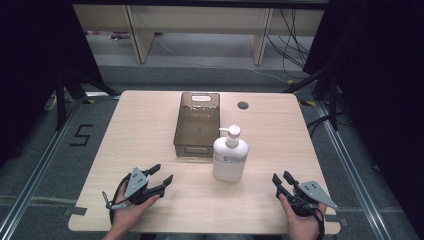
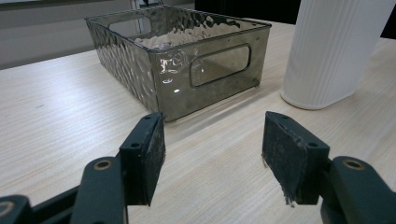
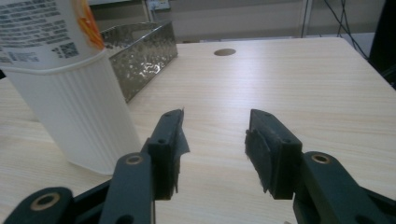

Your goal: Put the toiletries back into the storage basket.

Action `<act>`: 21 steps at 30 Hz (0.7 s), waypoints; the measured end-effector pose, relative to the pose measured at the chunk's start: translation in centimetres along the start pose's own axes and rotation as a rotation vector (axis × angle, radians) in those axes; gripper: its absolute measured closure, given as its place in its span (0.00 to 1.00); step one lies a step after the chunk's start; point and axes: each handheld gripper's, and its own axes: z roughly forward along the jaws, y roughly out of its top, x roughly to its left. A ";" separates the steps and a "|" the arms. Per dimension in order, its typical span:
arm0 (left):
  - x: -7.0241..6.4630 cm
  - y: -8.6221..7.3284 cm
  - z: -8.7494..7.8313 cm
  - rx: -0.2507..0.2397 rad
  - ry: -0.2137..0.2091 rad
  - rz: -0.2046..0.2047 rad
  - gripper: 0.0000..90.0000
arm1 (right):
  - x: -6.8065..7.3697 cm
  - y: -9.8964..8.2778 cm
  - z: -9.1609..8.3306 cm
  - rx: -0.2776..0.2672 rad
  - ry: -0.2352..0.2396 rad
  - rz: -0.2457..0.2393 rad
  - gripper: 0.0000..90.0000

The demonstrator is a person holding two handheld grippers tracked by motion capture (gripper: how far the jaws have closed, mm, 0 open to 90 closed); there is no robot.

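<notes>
Pump bottle (image 1: 230, 159) standing upright on worktop (image 1: 150, 130), touching or just beside basket (image 1: 197, 125) near corner. Left hand-held gripper (image 1: 161, 175) and right hand-held gripper (image 1: 281, 179) both gaping, empty. Risk: off-centre pinch tipping tall bottle, probably against basket.

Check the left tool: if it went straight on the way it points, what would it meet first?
Probably the near corner of the smoked plastic bin; the left tool is open and empty, and the white pump bottle stands off to the side.

The high view looks down and forward over the worktop (image 1: 150, 130). Both gripper views sit low, near it, sharing the bin (image 2: 177, 60) and bottle (image 3: 70, 93).
</notes>
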 end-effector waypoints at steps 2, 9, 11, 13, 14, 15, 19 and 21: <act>0.0 0.0 -0.1 0.009 0.008 -0.001 0.43 | 0.5 0.1 0.2 0.000 0.005 -0.010 0.58; -0.1 0.1 0.0 0.022 0.017 0.010 0.42 | 2.7 1.6 0.2 -0.031 0.032 -0.053 0.45; -0.1 0.1 0.0 0.024 0.016 0.013 0.42 | 3.8 2.3 0.1 -0.067 0.054 -0.056 0.45; -0.1 0.1 0.0 0.022 0.018 0.012 0.42 | 4.8 3.2 0.0 -0.099 0.061 -0.074 0.45; -0.1 0.1 0.0 0.022 0.017 0.010 0.42 | 5.3 3.6 -0.2 -0.104 0.066 -0.083 0.46; -0.1 0.1 0.0 0.020 0.017 0.005 0.42 | 5.9 4.1 -0.2 -0.110 0.064 -0.084 0.48; 0.0 0.0 -0.1 0.015 0.013 0.007 0.42 | 8.1 5.5 0.1 -0.142 0.070 -0.108 0.50; -0.1 0.0 -0.1 0.016 0.014 0.008 0.42 | 8.9 6.1 0.6 -0.153 0.069 -0.125 0.52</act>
